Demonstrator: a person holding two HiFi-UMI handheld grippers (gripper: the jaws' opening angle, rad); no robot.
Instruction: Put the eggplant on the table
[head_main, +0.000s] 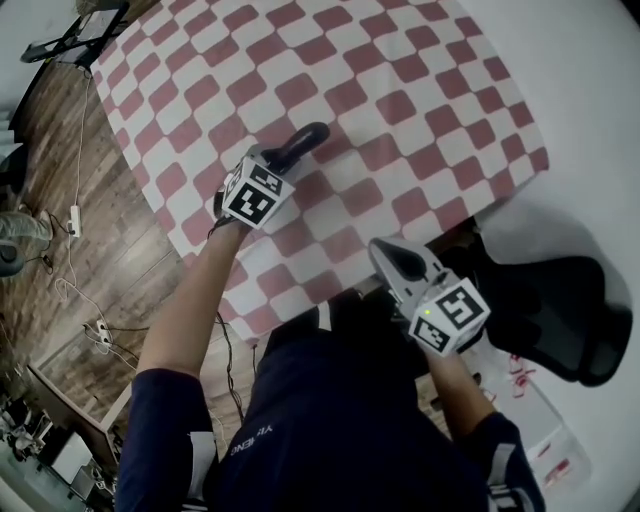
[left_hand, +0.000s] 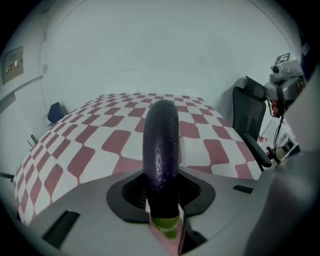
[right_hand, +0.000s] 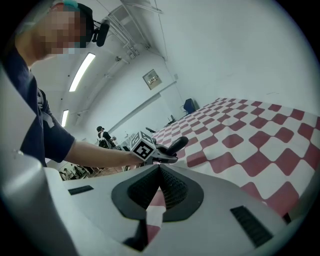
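A long dark purple eggplant (left_hand: 161, 150) with a green stem end sticks out from between the jaws of my left gripper (left_hand: 162, 200), which is shut on it near the stem. In the head view the left gripper (head_main: 288, 162) hangs over the near left part of the table with the eggplant (head_main: 305, 140) pointing up and away; whether it touches the cloth I cannot tell. In the right gripper view the eggplant (right_hand: 177, 145) appears just above the cloth. My right gripper (head_main: 388, 258) is at the table's near edge, its jaws (right_hand: 160, 170) shut and empty.
The table (head_main: 400, 100) is covered by a red-and-white checked cloth. A black office chair (head_main: 560, 300) stands to the right of the table's near corner. Wooden floor with cables and a power strip (head_main: 75, 220) lies to the left.
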